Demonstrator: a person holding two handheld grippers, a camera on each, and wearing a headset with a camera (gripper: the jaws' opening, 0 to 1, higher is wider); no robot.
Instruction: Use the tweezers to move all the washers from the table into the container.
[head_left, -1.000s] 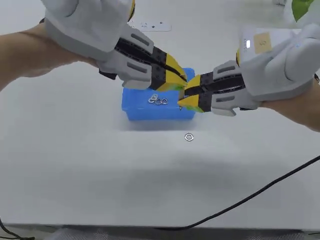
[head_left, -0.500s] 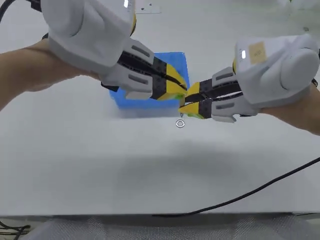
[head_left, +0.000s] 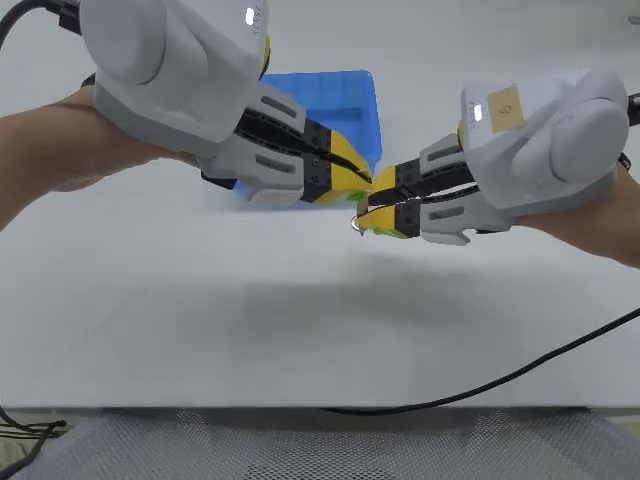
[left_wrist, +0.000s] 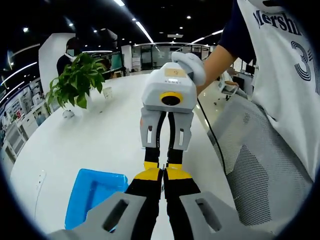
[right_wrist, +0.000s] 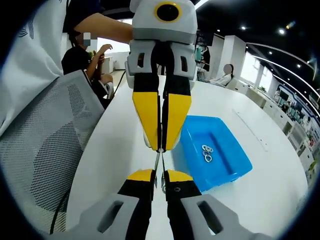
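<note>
My left gripper (head_left: 362, 182) and right gripper (head_left: 376, 212) meet tip to tip over the white table, in front of the blue container (head_left: 330, 100). Both are shut on thin metal tweezers (right_wrist: 159, 162), which run from the right gripper (right_wrist: 160, 176) into the yellow jaws of the left gripper (right_wrist: 161, 147). The tweezers' tip sits at a small washer (head_left: 357, 225); whether it grips the washer I cannot tell. Several washers (right_wrist: 206, 152) lie inside the container (right_wrist: 235, 167). In the left gripper view, the left gripper (left_wrist: 163, 176) faces the right gripper (left_wrist: 161, 164), with the container (left_wrist: 95, 192) to the lower left.
A black cable (head_left: 500, 385) crosses the near right part of the table, close to its front edge. A mesh chair (right_wrist: 50, 150) stands by the person. A potted plant (left_wrist: 77, 82) sits far off on the table.
Both grippers have come away from the container toward me with the tweezers, and the tip now reaches the washer on the table. The head camera has shifted too.
</note>
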